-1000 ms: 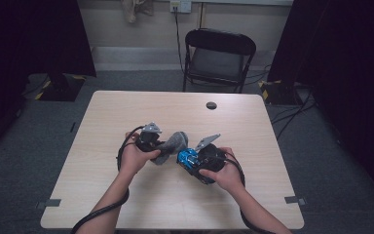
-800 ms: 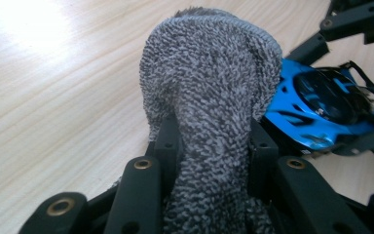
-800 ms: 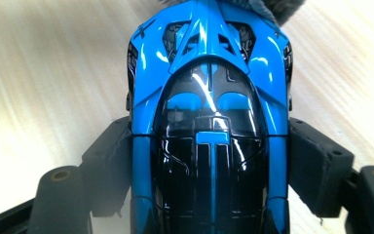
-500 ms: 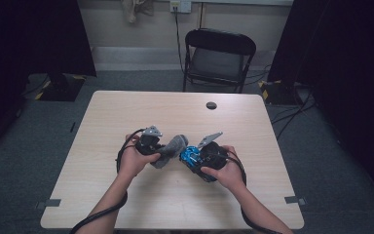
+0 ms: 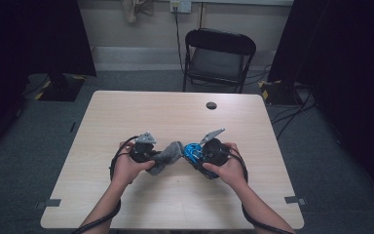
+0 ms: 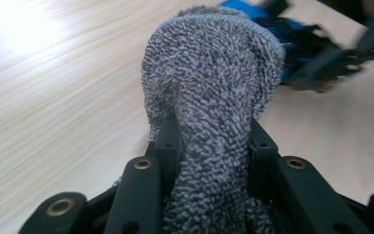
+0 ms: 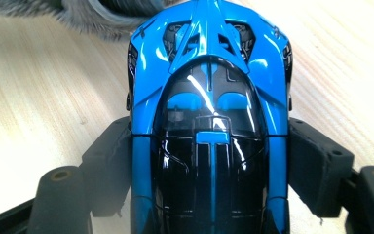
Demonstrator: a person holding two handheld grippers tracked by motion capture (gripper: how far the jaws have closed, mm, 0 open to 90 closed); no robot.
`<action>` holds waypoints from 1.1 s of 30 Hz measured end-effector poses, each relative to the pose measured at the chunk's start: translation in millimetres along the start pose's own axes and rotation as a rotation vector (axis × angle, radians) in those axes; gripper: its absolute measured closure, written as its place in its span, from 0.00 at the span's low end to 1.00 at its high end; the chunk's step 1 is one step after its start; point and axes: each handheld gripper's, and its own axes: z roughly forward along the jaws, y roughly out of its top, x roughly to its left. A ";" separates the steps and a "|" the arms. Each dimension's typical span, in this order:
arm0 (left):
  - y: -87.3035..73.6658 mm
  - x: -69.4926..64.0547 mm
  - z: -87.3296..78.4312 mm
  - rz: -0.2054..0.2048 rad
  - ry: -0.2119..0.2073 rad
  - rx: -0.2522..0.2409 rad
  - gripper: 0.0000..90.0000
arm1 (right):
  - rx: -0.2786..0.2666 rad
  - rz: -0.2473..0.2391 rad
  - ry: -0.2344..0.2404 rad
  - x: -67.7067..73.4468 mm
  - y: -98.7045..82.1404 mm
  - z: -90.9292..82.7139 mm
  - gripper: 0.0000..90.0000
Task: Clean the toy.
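Grey terry cloth (image 6: 209, 97) bunched against glossy blue-black toy car (image 7: 209, 122).

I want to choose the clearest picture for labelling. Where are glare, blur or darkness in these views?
High view: the room's edges are very dark, the table evenly lit. Left gripper view: strong glare on the wood at upper left; the grey cloth is sharp, but the blue toy car behind it is blurred. Right gripper view: bright reflections on the car's glossy top; the cloth at the top edge is out of focus.
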 end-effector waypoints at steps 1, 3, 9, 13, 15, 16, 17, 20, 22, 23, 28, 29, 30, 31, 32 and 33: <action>0.0 0.0 0.0 0.000 0.000 0.000 0.74 | 0.000 0.000 0.000 0.0 0.0 0.0 0.29; -3.7 8.6 -1.4 -0.037 0.072 -0.008 0.74 | -0.013 -0.001 0.005 1.0 1.9 -3.2 0.29; 0.4 7.8 6.9 -0.019 0.094 0.002 0.74 | -0.030 -0.021 0.014 7.3 12.8 -7.5 0.29; 3.7 -4.9 24.3 0.015 0.053 0.012 0.74 | -0.036 -0.020 0.015 10.3 20.8 -8.6 0.29; 3.8 -7.3 27.5 0.020 0.042 0.013 0.74 | -0.038 -0.020 0.017 10.5 22.4 -9.0 0.29; 3.5 -12.3 32.9 0.018 0.009 -0.001 0.74 | -0.037 -0.024 0.013 11.4 25.7 -9.9 0.29; 3.4 -15.4 35.3 0.016 -0.007 -0.002 0.74 | -0.039 -0.024 0.015 11.4 26.5 -10.1 0.29; 4.4 -24.4 41.3 0.031 -0.039 -0.009 0.74 | -0.039 -0.016 0.012 10.5 28.9 -10.8 0.29; 5.4 -29.5 44.0 0.034 -0.050 -0.013 0.74 | -0.037 -0.013 0.004 9.2 29.7 -10.2 0.29; 5.7 -31.7 45.6 0.034 -0.059 -0.011 0.74 | -0.035 -0.008 0.003 8.6 29.8 -10.1 0.29; 4.0 -38.9 51.5 0.031 -0.086 -0.007 0.74 | -0.032 0.012 -0.008 4.7 28.6 -8.5 0.29; 2.5 -41.7 54.3 0.026 -0.100 -0.002 0.74 | -0.030 0.013 -0.007 3.7 28.3 -8.0 0.29; 1.7 -42.6 55.5 0.025 -0.105 -0.001 0.74 | -0.024 0.021 -0.011 3.0 27.9 -7.9 0.29; 1.1 -43.8 56.6 0.028 -0.109 0.004 0.74 | -0.026 0.023 -0.010 2.3 27.6 -7.5 0.29; 0.5 -45.3 57.8 0.028 -0.110 0.003 0.74 | -0.026 0.027 -0.012 1.5 27.3 -7.3 0.29; 0.5 -45.3 57.8 0.028 -0.110 0.003 0.74 | -0.026 0.027 -0.012 1.5 27.3 -7.3 0.29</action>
